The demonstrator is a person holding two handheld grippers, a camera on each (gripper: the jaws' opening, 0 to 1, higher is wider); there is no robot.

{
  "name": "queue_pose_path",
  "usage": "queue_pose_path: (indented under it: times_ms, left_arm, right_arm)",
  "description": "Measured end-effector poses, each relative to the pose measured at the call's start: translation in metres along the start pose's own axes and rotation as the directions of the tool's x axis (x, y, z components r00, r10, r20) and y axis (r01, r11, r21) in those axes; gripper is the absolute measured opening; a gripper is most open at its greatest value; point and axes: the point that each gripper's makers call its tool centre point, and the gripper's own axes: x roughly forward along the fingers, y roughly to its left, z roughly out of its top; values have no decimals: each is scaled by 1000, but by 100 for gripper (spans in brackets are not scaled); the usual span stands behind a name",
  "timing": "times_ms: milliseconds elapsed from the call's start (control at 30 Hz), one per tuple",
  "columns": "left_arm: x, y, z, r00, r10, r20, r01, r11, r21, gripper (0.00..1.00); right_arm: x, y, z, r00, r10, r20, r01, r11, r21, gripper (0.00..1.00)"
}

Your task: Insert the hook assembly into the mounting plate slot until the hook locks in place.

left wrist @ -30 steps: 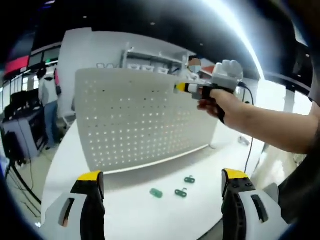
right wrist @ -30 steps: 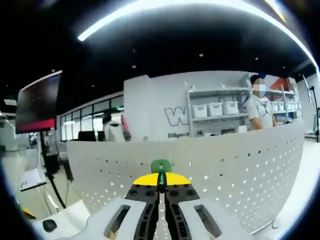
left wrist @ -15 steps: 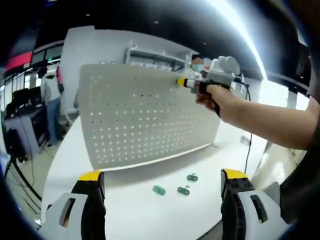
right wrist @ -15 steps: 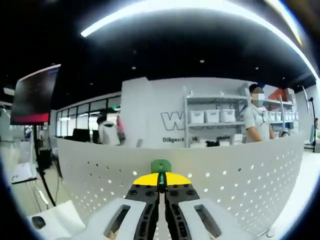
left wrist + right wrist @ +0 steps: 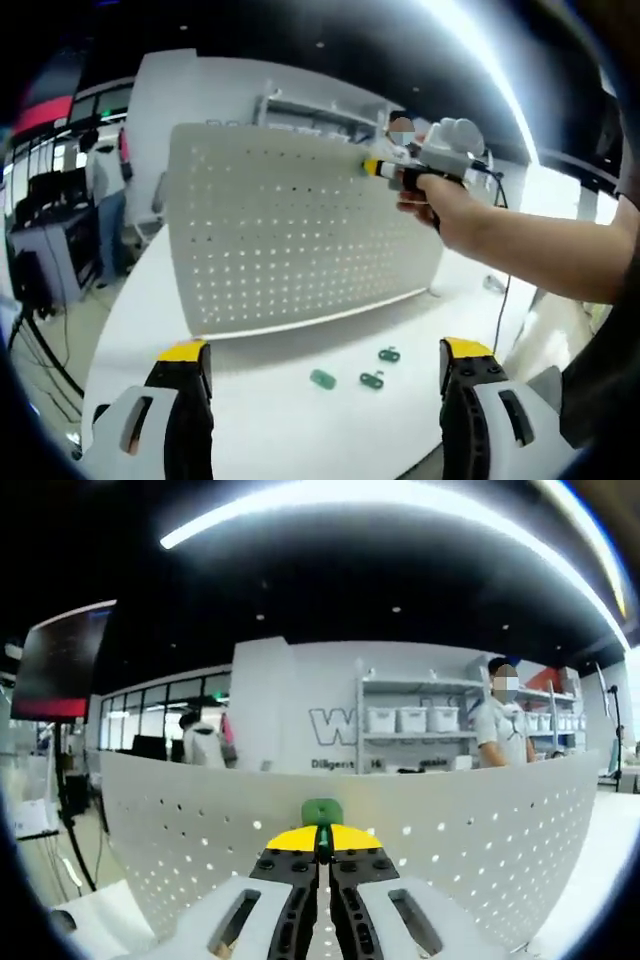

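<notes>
A white perforated mounting plate (image 5: pixel 300 235) stands upright on a white bench (image 5: pixel 280 410), and everything here is placed against it. In the right gripper view the right tool (image 5: pixel 322 842) is pressed closed on a small green hook (image 5: pixel 322 812), its yellow-tipped jaws meeting with only the hook's rounded top showing above them; the hook sits directly in front of the plate's face (image 5: pixel 450 850), near its top edge (whether the hook touches the plate cannot be told). In the left gripper view the same right tool (image 5: pixel 375 168) appears at the plate's upper corner on the right-hand side of that view, held by a person's hand (image 5: pixel 440 200) whose forearm reaches in from that side. The left tool (image 5: pixel 325 365) hangs back from the plate, over the near part of the bench, with its two yellow-capped jaws spread wide apart and nothing between them. Three more green hooks lie loose on the bench in front of the plate's lower edge: one (image 5: pixel 321 378) furthest toward the plate's middle, a second (image 5: pixel 371 380) beside it, and a third (image 5: pixel 389 354) a little closer to the plate. Behind the plate, a shelf unit (image 5: pixel 410 730) holds white bins, and people stand in the background beyond the plate's two ends.
</notes>
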Motion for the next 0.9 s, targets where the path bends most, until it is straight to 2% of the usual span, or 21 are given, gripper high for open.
queue_pose_path:
  times_ms: [367, 533, 600, 667, 733, 800, 900]
  left_arm:
    - [-1, 4, -6, 1000, 6, -13, -6, 1000, -11, 95]
    - [-1, 5, -5, 1000, 10, -8, -10, 1000, -14, 94]
    - [-1, 5, -5, 1000, 13, -7, -13, 1000, -14, 94]
    - [-2, 6, -6, 1000, 14, -7, -14, 1000, -17, 94]
    - [-3, 6, -6, 1000, 14, -7, -15, 1000, -21, 94]
    - [-3, 7, -6, 1000, 18, -6, -18, 1000, -21, 94]
    - [-4, 9, -8, 1000, 23, -9, -23, 999, -25, 93]
  right_arm:
    - [-1, -2, -6, 1000, -17, 11, 17, 1000, 13, 0]
    - [-2, -1, -9, 999, -16, 29, 17, 1000, -12, 0]
    - [-3, -2, -10, 999, -20, 28, 20, 1000, -15, 0]
    - [-1, -3, -18, 1000, -22, 11, 22, 1000, 5, 0]
    - [0, -4, -17, 999, -25, 21, 24, 999, 36, 0]
    - [1, -4, -15, 1000, -24, 15, 24, 1000, 7, 0]
    - [1, -5, -16, 1000, -30, 11, 29, 999, 16, 0]
